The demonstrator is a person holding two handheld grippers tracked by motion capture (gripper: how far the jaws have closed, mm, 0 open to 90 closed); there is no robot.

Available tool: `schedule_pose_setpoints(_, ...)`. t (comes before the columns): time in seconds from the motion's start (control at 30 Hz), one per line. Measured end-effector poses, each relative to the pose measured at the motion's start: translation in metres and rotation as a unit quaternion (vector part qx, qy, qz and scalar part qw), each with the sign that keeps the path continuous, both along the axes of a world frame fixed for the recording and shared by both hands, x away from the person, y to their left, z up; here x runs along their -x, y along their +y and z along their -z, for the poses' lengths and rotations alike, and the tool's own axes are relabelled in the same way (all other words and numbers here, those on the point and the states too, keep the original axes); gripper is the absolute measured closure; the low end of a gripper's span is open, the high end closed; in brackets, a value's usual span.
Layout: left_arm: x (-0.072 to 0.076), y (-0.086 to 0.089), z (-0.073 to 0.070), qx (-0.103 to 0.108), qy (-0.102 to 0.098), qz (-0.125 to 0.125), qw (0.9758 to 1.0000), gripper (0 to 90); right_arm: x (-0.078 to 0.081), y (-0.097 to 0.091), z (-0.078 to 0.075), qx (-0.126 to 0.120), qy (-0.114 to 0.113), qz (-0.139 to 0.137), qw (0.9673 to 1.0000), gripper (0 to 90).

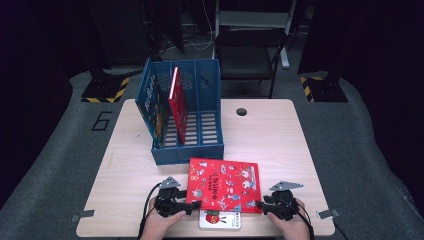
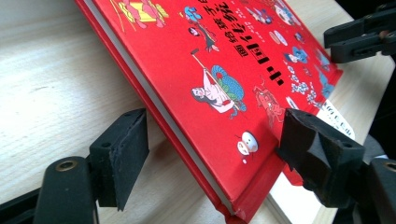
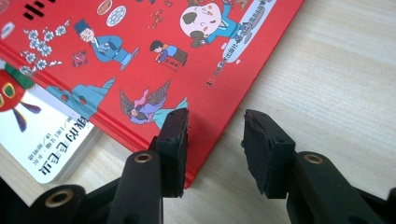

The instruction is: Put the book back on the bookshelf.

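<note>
A red picture book (image 1: pixel 223 184) lies flat near the table's front edge, on top of a smaller white book (image 1: pixel 220 220). My left gripper (image 1: pixel 194 205) is at its near left corner. In the left gripper view the left gripper (image 2: pixel 215 116) stands open with that corner of the red book (image 2: pixel 210 70) between the jaws, one jaw over the cover and one beside the page edge. My right gripper (image 1: pixel 260 205) is at the near right corner. In the right gripper view the right gripper (image 3: pixel 215 116) has a narrow gap, one jaw over the red book (image 3: pixel 154 51) and one over bare table.
A blue file rack (image 1: pixel 187 152) stands behind the book at mid table, with a red book (image 1: pixel 177 105) upright in it and another book (image 1: pixel 155 107) in its left slot. A cable hole (image 1: pixel 241 111) is behind, a dark chair (image 1: pixel 250 55) beyond the table.
</note>
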State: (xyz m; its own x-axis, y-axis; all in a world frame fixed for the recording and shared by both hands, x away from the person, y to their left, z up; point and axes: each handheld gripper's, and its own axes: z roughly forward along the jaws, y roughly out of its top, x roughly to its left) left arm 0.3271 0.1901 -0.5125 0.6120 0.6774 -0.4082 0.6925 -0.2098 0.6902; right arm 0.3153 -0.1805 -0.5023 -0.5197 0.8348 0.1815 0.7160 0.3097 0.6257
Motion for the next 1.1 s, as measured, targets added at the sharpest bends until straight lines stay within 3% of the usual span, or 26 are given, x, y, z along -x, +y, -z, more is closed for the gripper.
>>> schedule_pose_setpoints(0.07,-0.001,0.0,0.001,0.001,-0.002,0.013,0.9999,28.3,0.0,0.0,0.0,-0.009,0.007,0.01,0.9999,59.4)
schedule_pose_setpoints(0.17,0.0,-0.003,0.002,0.009,0.006,0.006,0.9999,29.4,0.0,-0.002,0.001,-0.008,0.002,0.005,0.9999,59.4)
schedule_pose_setpoints(0.43,-0.001,-0.003,0.003,-0.005,0.012,0.003,0.9999,29.2,-0.001,-0.006,0.002,-0.036,0.013,0.016,0.9991,54.1)
schedule_pose_setpoints(0.53,-0.001,-0.003,0.003,-0.006,0.013,0.003,0.9999,29.2,-0.002,-0.005,0.004,-0.06,0.034,0.005,0.9976,48.6)
schedule_pose_setpoints(0.6,0.0,-0.004,0.002,-0.007,0.007,0.0,1.0,29.4,-0.001,0.0,0.003,-0.057,0.034,-0.008,0.9977,44.2)
schedule_pose_setpoints(0.67,-0.001,-0.003,0.002,-0.011,0.005,0.004,0.9999,29.4,0.001,0.006,0.003,-0.032,0.023,-0.02,0.999,40.4)
schedule_pose_setpoints(0.8,-0.001,-0.002,0.001,-0.011,0.008,0.006,0.9999,29.5,0.003,0.01,0.0,-0.027,0.013,-0.042,0.9987,31.1)
schedule_pose_setpoints(0.9,-0.001,-0.002,0.001,-0.012,0.01,0.007,0.9999,29.6,0.003,0.013,0.001,-0.012,0.002,-0.059,0.9982,26.8)
schedule_pose_setpoints(1.1,-0.001,-0.003,0.002,-0.012,0.013,0.0,0.9999,29.7,0.005,0.016,0.001,0.008,0.0,-0.074,0.9972,23.1)
